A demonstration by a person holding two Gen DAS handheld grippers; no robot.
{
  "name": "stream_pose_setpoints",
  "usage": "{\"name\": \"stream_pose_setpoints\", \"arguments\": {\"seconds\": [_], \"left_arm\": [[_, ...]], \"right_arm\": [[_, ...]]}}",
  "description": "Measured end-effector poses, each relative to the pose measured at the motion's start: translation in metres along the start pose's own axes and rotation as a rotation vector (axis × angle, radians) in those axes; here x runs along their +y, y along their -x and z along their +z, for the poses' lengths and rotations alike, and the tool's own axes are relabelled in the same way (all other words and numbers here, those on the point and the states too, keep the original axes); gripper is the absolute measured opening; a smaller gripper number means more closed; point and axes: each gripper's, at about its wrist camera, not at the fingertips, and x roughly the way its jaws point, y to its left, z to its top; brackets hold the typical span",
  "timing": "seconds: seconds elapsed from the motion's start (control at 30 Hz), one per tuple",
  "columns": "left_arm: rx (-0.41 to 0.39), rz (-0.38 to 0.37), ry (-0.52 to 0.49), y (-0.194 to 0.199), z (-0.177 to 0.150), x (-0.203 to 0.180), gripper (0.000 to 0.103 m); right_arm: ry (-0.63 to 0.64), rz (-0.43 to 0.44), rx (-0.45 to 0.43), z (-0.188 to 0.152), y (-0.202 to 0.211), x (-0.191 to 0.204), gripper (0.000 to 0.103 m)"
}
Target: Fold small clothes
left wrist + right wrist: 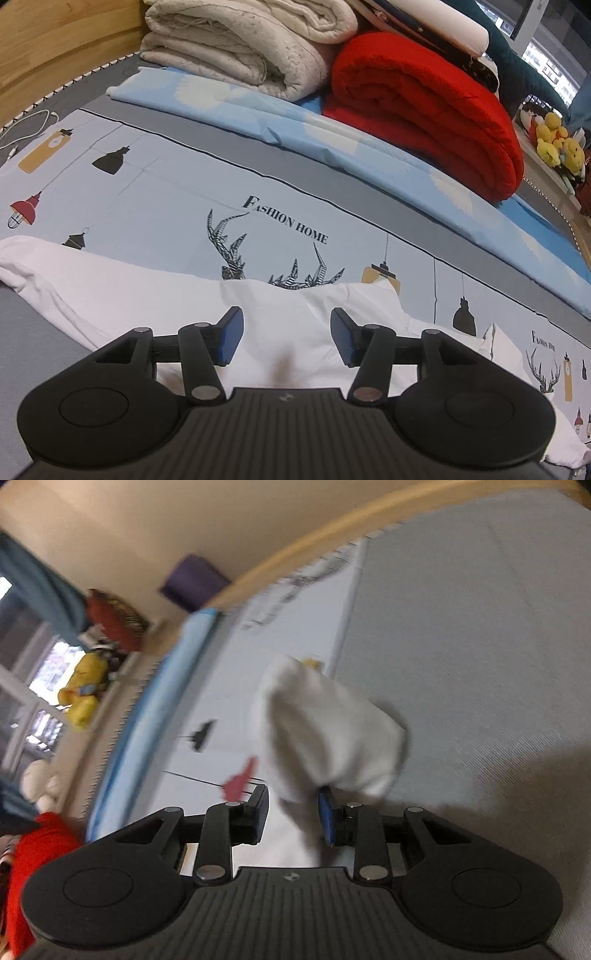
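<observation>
A white garment (pixel 155 295) lies spread on the printed bedsheet (pixel 166 184), reaching from the far left to the right under my left gripper (pixel 287 338). The left gripper is open, its blue pads (pixel 231 339) apart just above the cloth, holding nothing. In the right wrist view my right gripper (pixel 291 818) has its jaws partly closed around a part of the white garment (pixel 325 731), which hangs lifted and bunched above the bed. That view is blurred by motion, so the exact grip point is unclear.
A folded cream blanket (pixel 240 48) and a folded red blanket (pixel 424 107) are stacked on a light blue cloth (pixel 295 129) at the back of the bed. Yellow plush toys (pixel 557 144) sit at the right. A wooden bed frame (pixel 55 48) edges the left; a white cable (pixel 26 129) lies there.
</observation>
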Motion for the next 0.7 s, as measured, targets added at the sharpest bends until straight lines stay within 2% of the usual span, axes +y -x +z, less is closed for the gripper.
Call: {"name": "stream_pose_setpoints", "arguments": {"seconds": [0.13,0.17,0.2,0.23,0.27,0.4,0.47,0.5,0.53,0.57,0.6,0.67,0.7], "left_arm": [[0.002,-0.005,-0.017,-0.002,-0.004,-0.01,0.058],[0.004,-0.007,-0.02,-0.003,-0.005,-0.012,0.058],[0.006,-0.01,-0.023,-0.003,-0.006,-0.014,0.058],[0.007,-0.011,-0.027,-0.003,-0.007,-0.015,0.058],[0.007,-0.012,-0.031,-0.003,-0.008,-0.016,0.058],[0.003,-0.008,-0.021,-0.004,-0.007,-0.015,0.058],[0.001,-0.006,-0.019,-0.004,-0.006,-0.015,0.058],[0.001,-0.005,-0.019,-0.004,-0.006,-0.015,0.058],[0.003,-0.007,-0.018,-0.004,-0.006,-0.015,0.058],[0.006,-0.01,-0.018,-0.004,-0.006,-0.015,0.058],[0.007,-0.012,-0.019,-0.004,-0.007,-0.015,0.058],[0.008,-0.015,-0.02,-0.003,-0.006,-0.014,0.058],[0.007,-0.017,-0.019,-0.002,-0.005,-0.012,0.058]], "right_arm": [[0.033,0.001,-0.015,0.007,0.0,0.006,0.032],[0.049,-0.01,-0.019,0.008,-0.001,0.007,0.029],[0.061,-0.025,-0.018,0.01,-0.004,0.008,0.024],[0.065,-0.03,-0.017,0.021,-0.006,0.008,0.005],[0.066,-0.019,-0.027,0.023,-0.004,0.009,0.005],[0.127,0.128,-0.199,0.031,0.031,0.027,0.004],[0.116,0.142,-0.27,0.034,0.042,0.023,0.004],[0.1,0.108,-0.281,0.034,0.042,0.017,0.004],[0.088,0.038,-0.264,0.034,0.036,0.01,0.004],[0.076,-0.088,-0.205,0.034,0.024,0.0,0.004],[0.044,-0.177,-0.153,0.033,0.012,-0.012,0.004],[-0.036,-0.276,-0.081,0.029,-0.001,-0.039,0.004],[-0.044,-0.309,-0.072,0.029,-0.004,-0.046,0.004]]}}
